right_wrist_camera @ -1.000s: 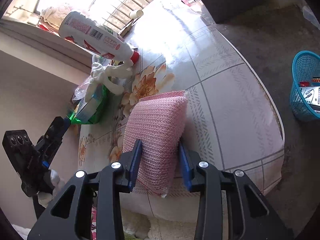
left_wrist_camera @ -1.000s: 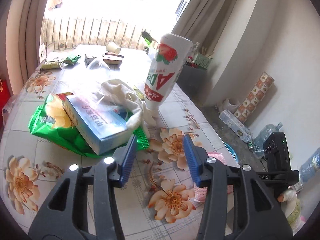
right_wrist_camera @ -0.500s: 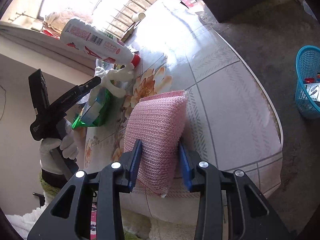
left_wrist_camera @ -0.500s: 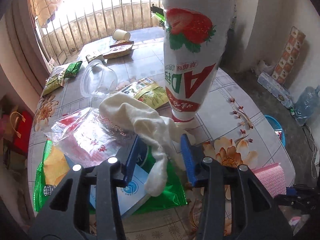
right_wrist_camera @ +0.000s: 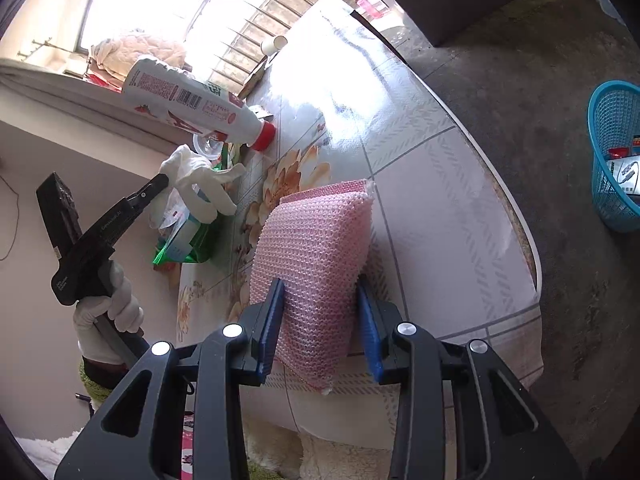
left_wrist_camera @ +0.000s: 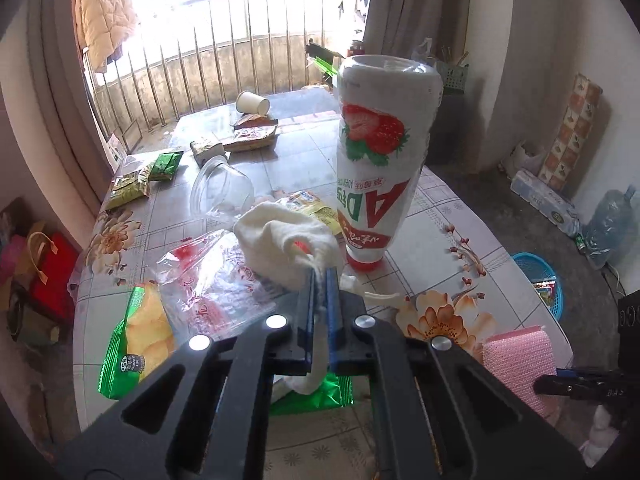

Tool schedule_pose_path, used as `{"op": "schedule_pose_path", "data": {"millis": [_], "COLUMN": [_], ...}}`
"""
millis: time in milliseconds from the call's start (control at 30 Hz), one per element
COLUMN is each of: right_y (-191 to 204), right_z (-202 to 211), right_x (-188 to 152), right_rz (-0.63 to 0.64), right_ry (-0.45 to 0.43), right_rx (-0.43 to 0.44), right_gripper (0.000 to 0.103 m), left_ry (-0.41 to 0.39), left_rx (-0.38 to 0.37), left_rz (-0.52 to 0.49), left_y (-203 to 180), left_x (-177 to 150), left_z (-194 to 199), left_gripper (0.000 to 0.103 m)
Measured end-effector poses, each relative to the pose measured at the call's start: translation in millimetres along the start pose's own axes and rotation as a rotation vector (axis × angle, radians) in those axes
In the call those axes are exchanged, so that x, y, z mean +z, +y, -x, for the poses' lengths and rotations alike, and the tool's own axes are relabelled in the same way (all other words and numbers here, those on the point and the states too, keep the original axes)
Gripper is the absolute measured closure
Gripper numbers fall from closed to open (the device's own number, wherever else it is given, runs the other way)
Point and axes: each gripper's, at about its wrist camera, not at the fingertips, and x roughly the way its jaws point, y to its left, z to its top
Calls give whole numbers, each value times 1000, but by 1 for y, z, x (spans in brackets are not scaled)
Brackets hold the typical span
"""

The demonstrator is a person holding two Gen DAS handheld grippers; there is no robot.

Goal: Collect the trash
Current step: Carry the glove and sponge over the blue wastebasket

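Step in hand: picking up the white glove (left_wrist_camera: 280,236) as trash; the left hand-held gripper (left_wrist_camera: 319,280) has just been closing and is now clenched on a fold of it, cloth showing between the blue pads.
Where the glove lies: draped over a clear plastic bag (left_wrist_camera: 208,276) and a green snack packet (left_wrist_camera: 136,344) on the floral counter (left_wrist_camera: 448,216), just beside the red cap of an upside-down strawberry drink bottle (left_wrist_camera: 376,168).
Right hand-held gripper (right_wrist_camera: 320,312): grasping a pink scouring pad (right_wrist_camera: 316,248), its far end over the counter near the edge.
Bin: a blue basket (right_wrist_camera: 612,160) stands on the floor, well apart from the counter, with some items already inside.
Next move, as I judge it: lift the glove clear and carry it across to the basket; the lift wants to be slow, since the loose fingers may drag the bag or knock the bottle, which balances on its cap.
Still to collect: a toppled clear plastic cup (left_wrist_camera: 222,192), a paper cup (left_wrist_camera: 252,103), and several wrappers at the far end.
Hard to make out: how much glove is pinched, as part hangs under the jaws; whether the bottle leans on the glove; what the basket holds; glare from the window washes out much of the counter in the right wrist view.
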Motion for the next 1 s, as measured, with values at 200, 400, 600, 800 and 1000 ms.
{"op": "schedule_pose_path", "data": {"millis": [200,400,600,800,1000], "right_y": [-4,-3,-1,-10,-55], "right_z": [4,7,20,52,110], "right_x": [0,-2,-3,-1,-9], "right_rz": [-16,-20,-15,-28,-114], "right_ry": [-4,-14,-38,-113,-259], "right_rx": [21,30,69,109,41], "right_gripper": [69,69,70,70,70], "left_ry": [-145,-202,-238,-234,-159], "left_rx": [-178,-259,-331,-460,-608], "left_rz": [72,142,140,68,-45], "left_y": [16,26,19,-20,-100], "left_x": [6,10,0,-1,6], "left_z": [57,86,125,151,125], "left_gripper": [99,99,99,99,99]}}
